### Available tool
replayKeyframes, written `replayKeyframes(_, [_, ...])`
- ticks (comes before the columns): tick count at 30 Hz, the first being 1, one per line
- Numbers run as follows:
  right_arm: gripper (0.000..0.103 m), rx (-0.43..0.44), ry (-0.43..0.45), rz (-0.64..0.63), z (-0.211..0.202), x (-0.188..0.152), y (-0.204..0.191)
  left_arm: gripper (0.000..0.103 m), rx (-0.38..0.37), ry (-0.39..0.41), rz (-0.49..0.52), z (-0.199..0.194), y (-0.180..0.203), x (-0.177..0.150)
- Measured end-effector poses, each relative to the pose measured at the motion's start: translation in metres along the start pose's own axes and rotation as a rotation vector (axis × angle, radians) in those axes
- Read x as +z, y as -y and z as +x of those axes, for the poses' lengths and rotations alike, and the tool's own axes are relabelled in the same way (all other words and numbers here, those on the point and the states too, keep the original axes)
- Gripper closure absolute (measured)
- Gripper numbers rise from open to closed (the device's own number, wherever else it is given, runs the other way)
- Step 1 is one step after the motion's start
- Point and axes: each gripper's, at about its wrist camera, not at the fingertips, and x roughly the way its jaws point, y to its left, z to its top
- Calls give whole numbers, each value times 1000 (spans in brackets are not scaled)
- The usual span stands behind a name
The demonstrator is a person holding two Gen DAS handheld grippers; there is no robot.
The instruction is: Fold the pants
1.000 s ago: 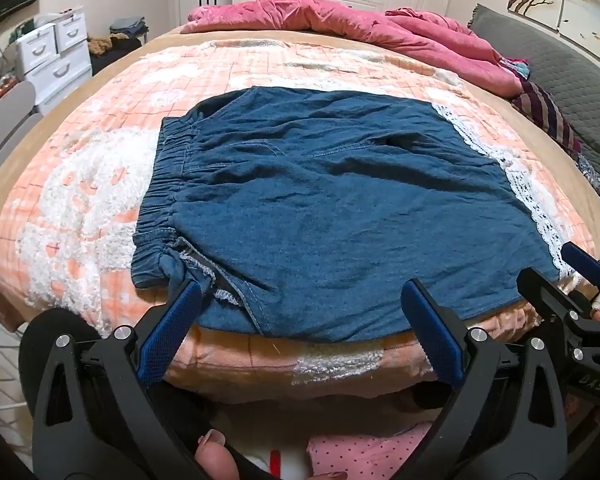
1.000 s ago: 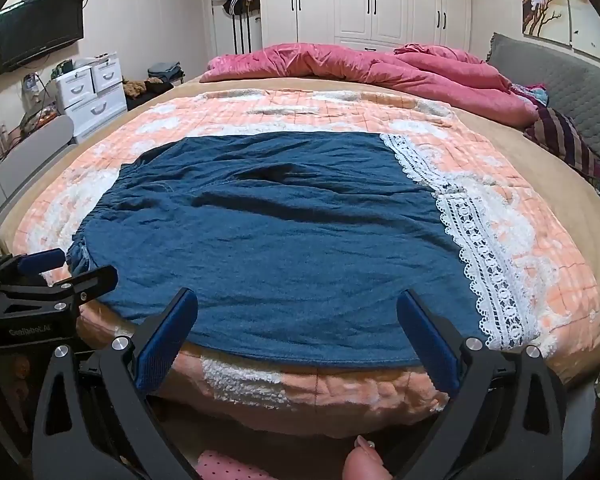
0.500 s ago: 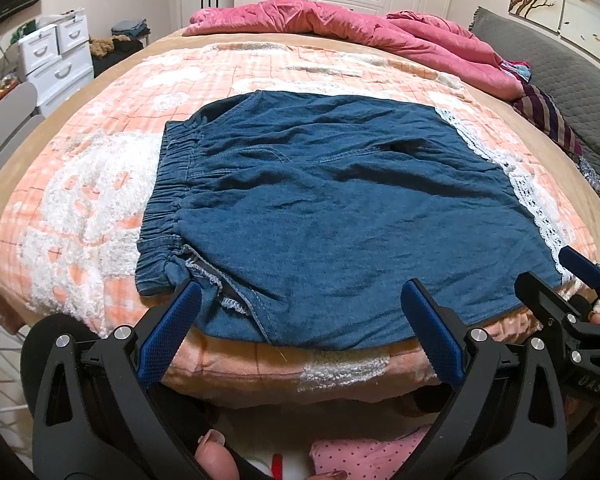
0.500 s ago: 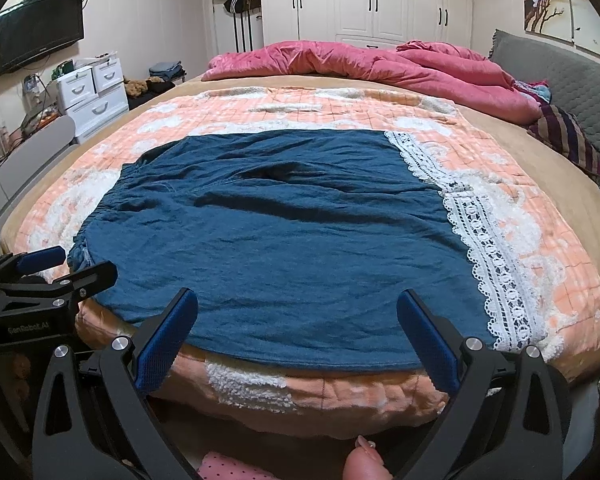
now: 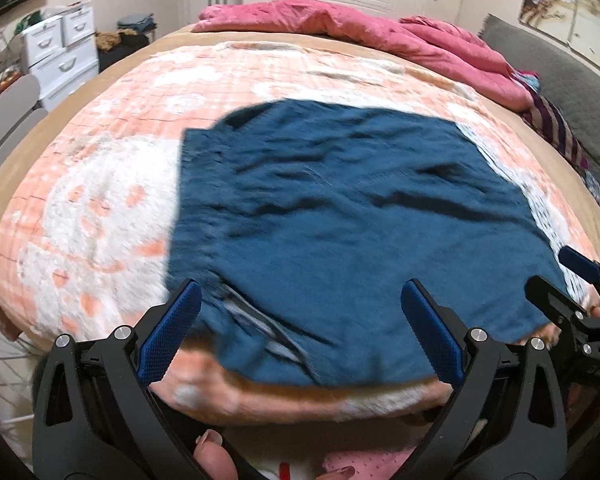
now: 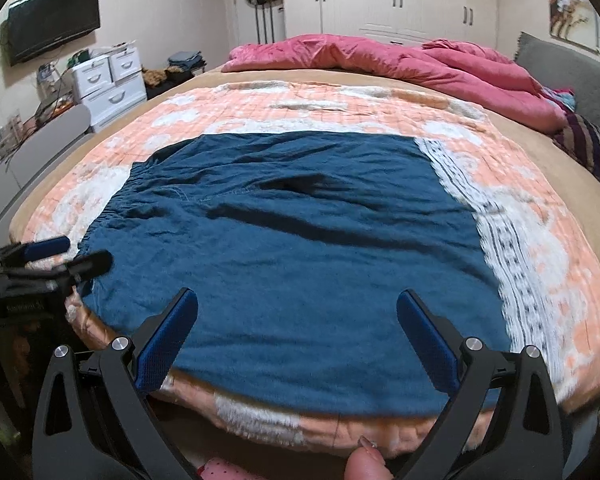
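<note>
My left gripper (image 5: 300, 300) is spread wide, nothing between the blue pads (image 5: 168, 338), hanging over the near edge of the pants (image 5: 340, 240) at the waistband corner. My right gripper (image 6: 298, 312) is likewise wide apart and empty, over the pants' near edge toward the lace-trimmed hem (image 6: 512, 256). Each gripper shows at the edge of the other's view, one per near corner of the pants; contact with the cloth can't be told, left view is blurred. The pants, dark blue denim, lie spread flat with some wrinkles on an orange-and-white blanket (image 6: 300, 108), gathered waistband to the left of the pants, white lace to the right. The blanket covers a bed (image 6: 540, 144); beyond the pants' far edge a pink duvet (image 6: 400, 60) is bunched up. Right of the pants, a grey headboard (image 6: 572, 68) and a striped cloth (image 6: 588, 144). Far left of the pants, white drawers (image 6: 108, 84) and a wall TV (image 6: 54, 28); behind the duvet, white wardrobes (image 6: 396, 0).
</note>
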Motion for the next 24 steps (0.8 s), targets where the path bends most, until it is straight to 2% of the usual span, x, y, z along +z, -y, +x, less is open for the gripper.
replayKeyframes(8, [4,73,-40,-52,35,35,-11,9,54,33,-75,5,-46,35])
replayKeyframes(14, [4,67,-51,-112,58,61,-18,9,35,34,-125,25,-70,67])
replayKeyframes(20, [4,72,-61,-151,81,83,-22,9,6,28,-128,53,-90,101])
replayKeyframes(22, [4,65,-65,-184,90,91,-26,14,-14,11,-119,67,-96,110])
replayKeyframes(24, [4,76,-67,-211,100,101,-29,37,-31,-16,-115,79,-99,115])
